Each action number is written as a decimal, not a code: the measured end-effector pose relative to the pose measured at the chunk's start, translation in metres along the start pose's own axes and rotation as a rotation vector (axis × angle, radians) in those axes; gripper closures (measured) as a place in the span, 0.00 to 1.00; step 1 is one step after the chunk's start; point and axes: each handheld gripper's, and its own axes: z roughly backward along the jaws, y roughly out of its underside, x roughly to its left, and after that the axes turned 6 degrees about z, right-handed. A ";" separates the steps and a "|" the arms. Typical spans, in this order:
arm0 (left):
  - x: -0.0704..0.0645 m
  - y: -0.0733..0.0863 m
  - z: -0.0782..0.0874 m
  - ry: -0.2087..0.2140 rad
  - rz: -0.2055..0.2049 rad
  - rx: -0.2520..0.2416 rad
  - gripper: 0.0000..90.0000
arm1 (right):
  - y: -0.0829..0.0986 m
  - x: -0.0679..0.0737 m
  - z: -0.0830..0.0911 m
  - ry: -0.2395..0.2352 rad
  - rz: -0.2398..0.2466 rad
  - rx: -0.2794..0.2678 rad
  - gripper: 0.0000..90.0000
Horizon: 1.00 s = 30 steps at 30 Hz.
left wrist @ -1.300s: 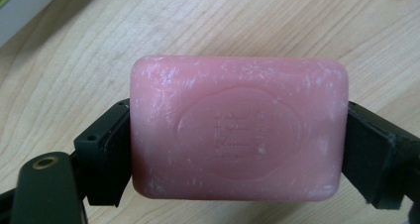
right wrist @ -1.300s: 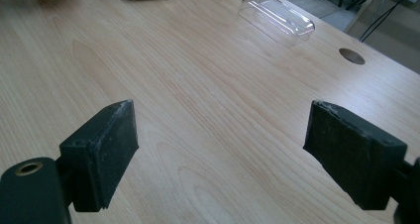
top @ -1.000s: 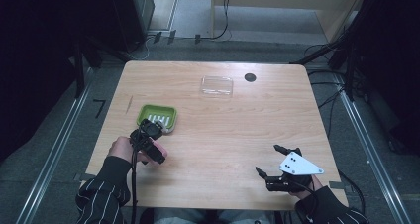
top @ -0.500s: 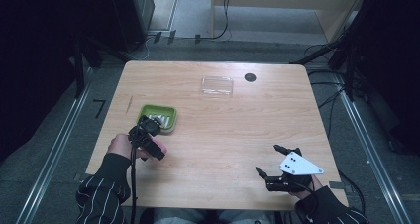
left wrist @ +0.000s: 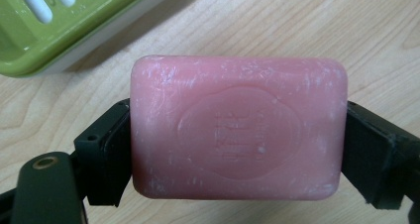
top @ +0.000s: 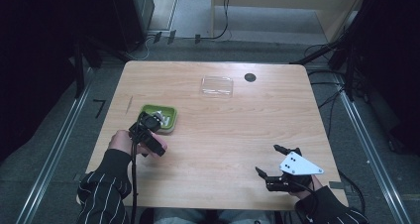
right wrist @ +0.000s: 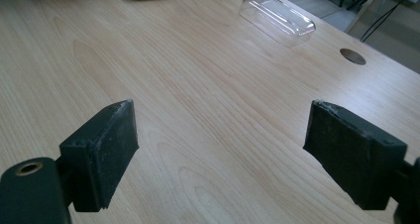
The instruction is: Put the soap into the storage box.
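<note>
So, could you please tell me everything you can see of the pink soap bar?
The pink soap bar is a rounded rectangle with a faint oval stamp on its face and whitish scuffs. The left claw clamps it at its two short ends, above the wooden table, beside the green soap dish.

Pink soap bar [left wrist: 237, 127] with white scuffs, green soap dish [top: 159, 118] with white slats, clear plastic lid [top: 216, 85], pale wood-grain table [top: 223, 135], black-and-white striped sleeve [top: 103, 189]
</note>
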 end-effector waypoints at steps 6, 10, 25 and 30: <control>0.001 -0.005 0.003 -0.005 0.012 -0.010 0.15 | 0.000 0.000 0.000 -0.002 0.003 -0.002 0.15; 0.002 -0.008 0.005 -0.005 0.014 -0.014 0.15 | 0.000 0.000 0.000 -0.002 0.003 -0.002 0.15; 0.005 -0.018 0.012 -0.005 0.038 -0.034 0.15 | 0.000 0.000 0.000 -0.002 0.003 -0.002 0.15; 0.008 -0.023 0.017 -0.002 0.037 -0.052 0.15 | 0.000 0.000 0.000 0.000 0.002 -0.002 0.15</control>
